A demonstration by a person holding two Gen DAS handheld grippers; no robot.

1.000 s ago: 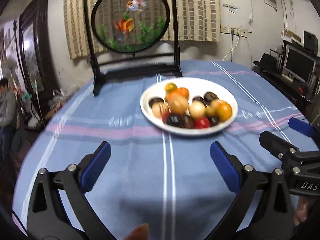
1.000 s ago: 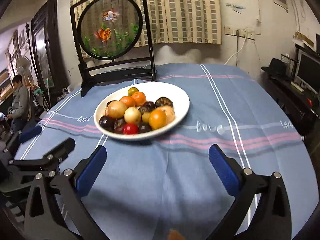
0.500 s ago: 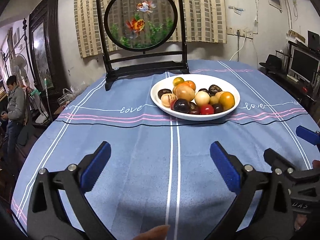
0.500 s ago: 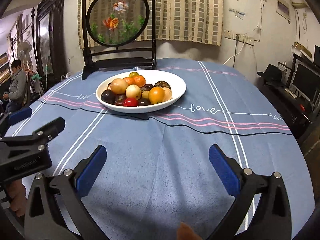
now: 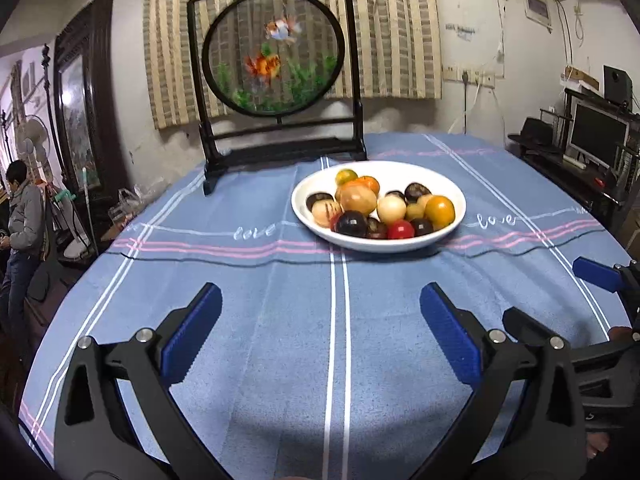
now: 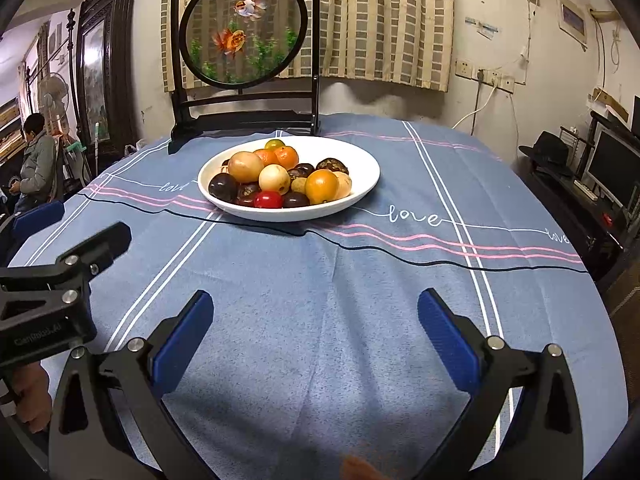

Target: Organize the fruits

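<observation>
A white plate [image 5: 448, 188] [image 6: 360, 160] sits on the blue tablecloth [image 5: 280, 320] [image 6: 320, 300], piled with several small fruits: orange, tan, dark purple and one red [image 5: 401, 230] [image 6: 268, 199]. My left gripper [image 5: 320, 334] hangs open over bare cloth, well short of the plate, nothing between its blue pads. My right gripper [image 6: 316, 336] is open too, equally far back from the plate. Each gripper shows at the edge of the other's view: the right one [image 5: 592, 276], the left one [image 6: 60, 252].
A black-framed round goldfish screen [image 5: 276, 48] [image 6: 244, 28] stands behind the plate at the table's far edge. A person [image 5: 24, 216] [image 6: 36, 160] stands off to the left. Monitor and shelves [image 5: 596, 136] fill the right side. The cloth has a fold line in front of the plate.
Both views have pulled back and risen from the plate, which looked closer and lower a second ago; in the last half second they steadied. Both grippers stayed open.
</observation>
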